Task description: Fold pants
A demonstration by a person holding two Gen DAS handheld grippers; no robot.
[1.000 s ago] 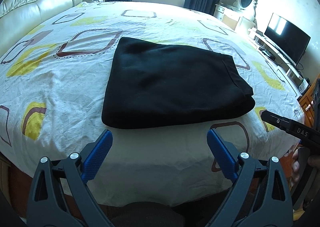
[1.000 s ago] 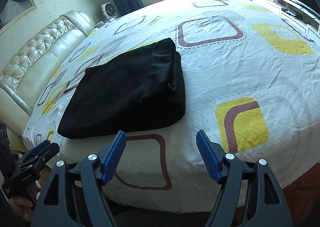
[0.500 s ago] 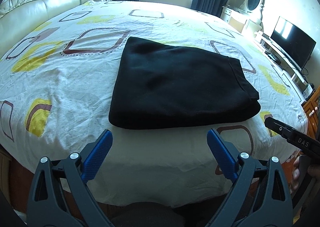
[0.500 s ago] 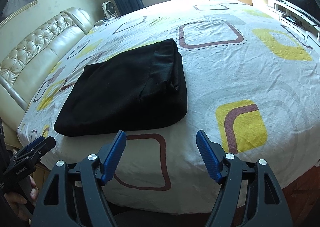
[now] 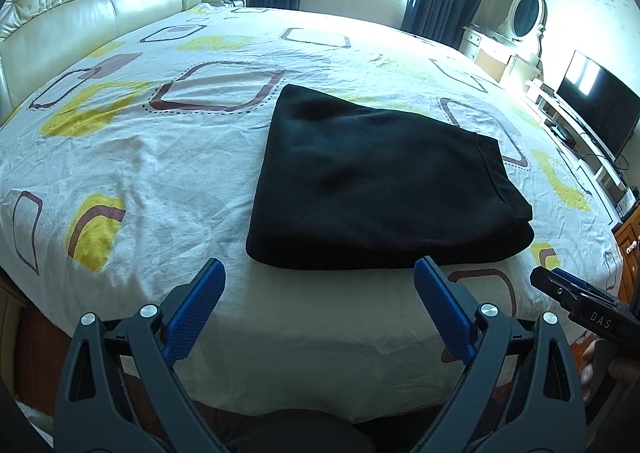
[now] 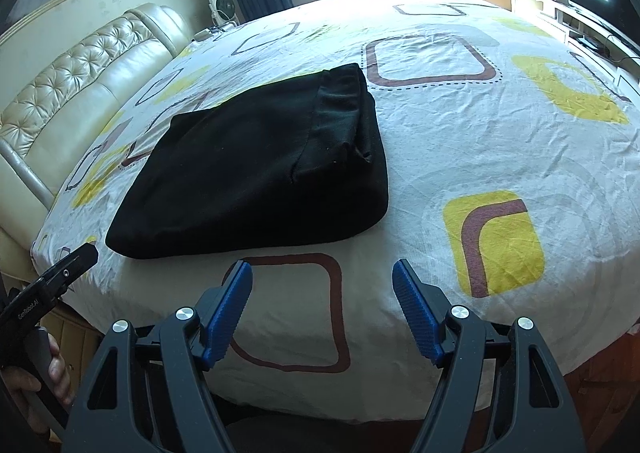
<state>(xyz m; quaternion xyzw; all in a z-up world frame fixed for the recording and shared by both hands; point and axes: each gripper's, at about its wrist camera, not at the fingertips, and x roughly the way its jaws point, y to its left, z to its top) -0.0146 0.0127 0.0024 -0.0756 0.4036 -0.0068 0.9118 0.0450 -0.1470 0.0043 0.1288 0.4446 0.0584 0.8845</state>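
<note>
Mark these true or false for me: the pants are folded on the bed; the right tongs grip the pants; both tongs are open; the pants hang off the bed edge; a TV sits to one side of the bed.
1. The pants lie folded on the bed. True.
2. The right tongs grip the pants. False: they are empty, short of the fabric.
3. Both tongs are open. True: the left tongs are spread too.
4. The pants hang off the bed edge. False: they lie wholly on the sheet.
5. A TV sits to one side of the bed. True.
</note>
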